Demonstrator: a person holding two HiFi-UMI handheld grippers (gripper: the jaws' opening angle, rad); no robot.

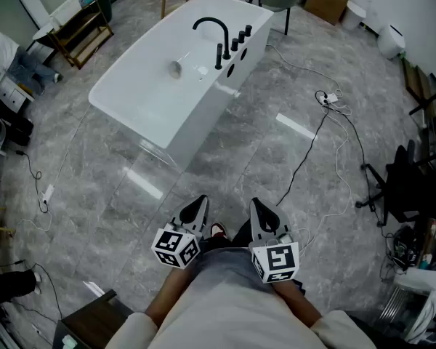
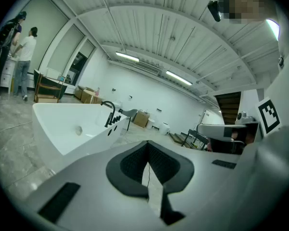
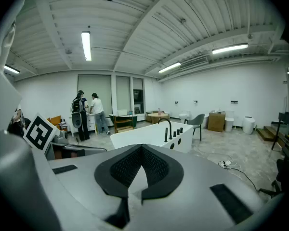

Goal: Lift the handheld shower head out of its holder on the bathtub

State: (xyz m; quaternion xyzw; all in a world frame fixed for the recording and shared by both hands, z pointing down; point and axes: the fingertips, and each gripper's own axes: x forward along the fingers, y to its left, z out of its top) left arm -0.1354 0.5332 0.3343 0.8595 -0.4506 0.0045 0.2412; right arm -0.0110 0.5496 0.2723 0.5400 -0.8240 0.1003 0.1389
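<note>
White against the grey marble floor (image 1: 291,166), the bathtub (image 1: 142,86) carries the black handheld shower head (image 1: 219,55) upright in its holder on its right-hand rim, just beside the arched tap (image 1: 211,26) and a row of three knobs (image 1: 241,36). Well short of the tub, over the person's lap, the left hand-held gripper (image 1: 202,199) has its jaws pressed together on nothing. To its right, the right hand-held gripper (image 1: 255,203) is likewise closed and empty.
</note>
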